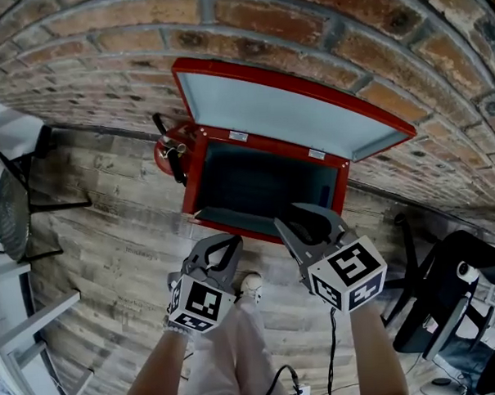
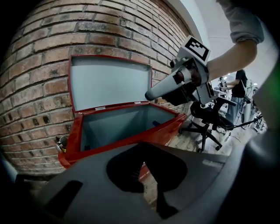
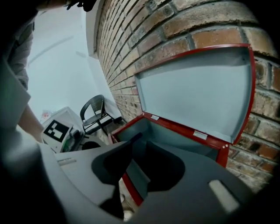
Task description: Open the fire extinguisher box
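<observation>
The red fire extinguisher box [image 1: 232, 223] stands on the wooden floor against the brick wall. Its lid [image 1: 285, 113] is swung up and leans back on the wall, baring the dark grey inside. In the left gripper view the box [image 2: 72, 144] and raised lid [image 2: 109, 81] fill the middle. My right gripper [image 1: 307, 219] hovers over the box's front right rim, open, with nothing pressed between its pads. My left gripper [image 1: 233, 241] is just in front of the box's front left edge, its tips together and empty. A red fire extinguisher [image 1: 170, 151] stands beside the box's left wall.
A black chair [image 1: 10, 203] stands at the left, a white shelf frame [image 1: 24, 341] at the lower left. A black office chair [image 1: 448, 290] sits at the right. My shoe [image 1: 251, 284] and a cable [image 1: 332, 353] are on the floor below the grippers.
</observation>
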`<act>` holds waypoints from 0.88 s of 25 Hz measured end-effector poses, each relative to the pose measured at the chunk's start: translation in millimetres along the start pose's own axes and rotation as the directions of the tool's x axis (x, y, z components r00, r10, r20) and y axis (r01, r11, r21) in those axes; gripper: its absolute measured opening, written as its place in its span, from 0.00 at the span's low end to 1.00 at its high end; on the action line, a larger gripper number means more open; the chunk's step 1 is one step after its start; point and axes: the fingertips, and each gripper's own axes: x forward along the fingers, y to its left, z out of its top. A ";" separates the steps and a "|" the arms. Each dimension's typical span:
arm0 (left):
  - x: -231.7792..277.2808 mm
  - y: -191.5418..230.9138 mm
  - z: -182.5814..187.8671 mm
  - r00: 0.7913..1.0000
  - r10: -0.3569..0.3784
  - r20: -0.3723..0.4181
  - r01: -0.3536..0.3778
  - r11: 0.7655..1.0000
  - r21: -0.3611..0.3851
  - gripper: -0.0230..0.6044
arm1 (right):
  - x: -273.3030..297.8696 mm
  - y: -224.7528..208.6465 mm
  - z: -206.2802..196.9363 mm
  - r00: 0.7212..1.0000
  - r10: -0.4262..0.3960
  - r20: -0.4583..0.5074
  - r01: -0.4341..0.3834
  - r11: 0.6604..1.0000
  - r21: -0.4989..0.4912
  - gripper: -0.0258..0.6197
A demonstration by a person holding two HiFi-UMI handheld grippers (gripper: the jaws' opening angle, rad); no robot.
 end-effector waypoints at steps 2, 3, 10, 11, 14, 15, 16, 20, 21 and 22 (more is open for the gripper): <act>-1.7 -1.3 -1.3 1.000 -0.008 -0.001 0.008 1.000 0.007 0.04 | 4.7 7.8 -14.4 0.998 0.047 -0.052 -0.048 0.998 -0.027 0.22; -2.3 -1.9 -2.2 1.000 -0.012 -0.003 0.012 1.000 0.011 0.04 | 7.0 11.7 -20.8 0.995 0.070 -0.076 -0.073 0.997 -0.038 0.23; -5.9 -3.0 -6.7 1.000 -0.028 -0.008 0.028 0.999 0.029 0.04 | 19.5 33.6 -53.0 0.959 0.183 -0.216 -0.205 0.975 -0.081 0.25; -6.8 -3.2 -7.6 1.000 -0.028 -0.008 0.029 0.999 0.031 0.04 | 20.3 36.2 -56.3 0.952 0.193 -0.236 -0.220 0.971 -0.091 0.24; -9.3 -3.1 -11.2 1.000 -0.025 -0.008 0.025 0.999 0.029 0.04 | 20.8 42.8 -62.9 0.931 0.232 -0.283 -0.269 0.958 -0.097 0.24; -9.9 -3.3 -12.3 1.000 -0.024 -0.008 0.024 0.999 0.027 0.04 | 20.6 44.5 -64.7 0.924 0.243 -0.295 -0.281 0.955 -0.094 0.23; -10.4 -3.9 -13.2 1.000 -0.024 -0.007 0.024 0.999 0.027 0.04 | 20.3 45.9 -66.5 0.918 0.252 -0.307 -0.292 0.952 -0.092 0.23; -13.3 -6.0 -16.4 1.000 -0.025 -0.006 0.025 0.999 0.032 0.04 | 20.3 52.4 -73.7 0.897 0.270 -0.349 -0.321 0.942 -0.096 0.22; -14.3 -7.1 -17.7 1.000 -0.025 -0.007 0.025 0.999 0.032 0.04 | 20.1 53.9 -75.7 0.893 0.273 -0.357 -0.325 0.941 -0.094 0.21; -15.4 -8.5 -19.2 1.000 -0.026 -0.007 0.026 0.999 0.032 0.04 | 19.8 55.3 -77.8 0.890 0.276 -0.363 -0.328 0.940 -0.090 0.20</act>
